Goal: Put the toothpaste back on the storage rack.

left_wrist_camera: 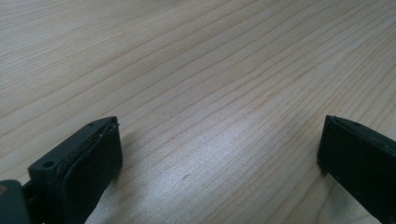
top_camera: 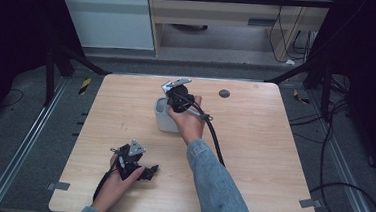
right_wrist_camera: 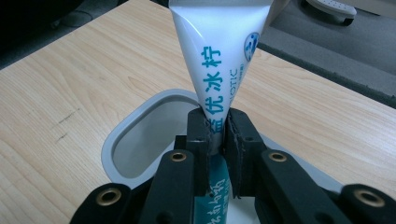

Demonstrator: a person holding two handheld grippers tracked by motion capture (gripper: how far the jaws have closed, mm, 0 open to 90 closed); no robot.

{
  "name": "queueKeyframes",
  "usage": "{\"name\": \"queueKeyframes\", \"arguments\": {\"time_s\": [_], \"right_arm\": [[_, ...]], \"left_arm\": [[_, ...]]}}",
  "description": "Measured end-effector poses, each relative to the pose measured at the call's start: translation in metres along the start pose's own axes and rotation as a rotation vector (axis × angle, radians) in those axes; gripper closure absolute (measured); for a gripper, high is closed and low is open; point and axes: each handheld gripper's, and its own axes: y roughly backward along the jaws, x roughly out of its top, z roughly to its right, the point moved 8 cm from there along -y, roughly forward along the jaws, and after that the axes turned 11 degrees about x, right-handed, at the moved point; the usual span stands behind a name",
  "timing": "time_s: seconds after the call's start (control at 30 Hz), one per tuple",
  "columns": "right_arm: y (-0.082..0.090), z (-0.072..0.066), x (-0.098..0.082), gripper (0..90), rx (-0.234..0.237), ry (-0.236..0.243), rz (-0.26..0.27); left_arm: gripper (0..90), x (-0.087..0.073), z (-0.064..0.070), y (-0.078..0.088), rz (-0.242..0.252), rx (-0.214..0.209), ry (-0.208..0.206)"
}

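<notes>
My right gripper [right_wrist_camera: 218, 128] is shut on a white tube [right_wrist_camera: 219, 60] printed with teal characters, and its pads pinch the tube's narrow part. The tube's wide flat end points away from the jaws. Just below stands a pale grey cup [right_wrist_camera: 116, 140] with an oval rim and an open mouth. In the high view the right gripper [top_camera: 175, 97] hangs over the cup [top_camera: 164, 117] at the table's middle. My left gripper [top_camera: 149, 172] rests near the front left of the table. Its jaws [left_wrist_camera: 219, 144] stand wide open over bare wood.
The wooden table [top_camera: 252, 155] has a small dark round mark [top_camera: 224, 93] at its back right. A black cable [top_camera: 216, 138] trails from the right gripper across the table. Metal frame legs and floor cables surround the table.
</notes>
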Motion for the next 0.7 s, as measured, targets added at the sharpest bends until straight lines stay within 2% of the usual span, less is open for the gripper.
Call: {"name": "queueKeyframes", "arguments": {"time_s": [0.6, 0.7], "right_arm": [[0.0016, 0.0004, 0.0012, 78.3, 0.019, -0.017, 0.0], [0.0036, 0.0007, 0.0026, 75.5, 0.019, -0.021, 0.01]], "left_arm": [[0.0, -0.0001, 0.0002, 0.0001, 0.0, -0.001, -0.001], [0.0, 0.0, 0.0002, 0.0001, 0.0, -0.001, -0.001]]}}
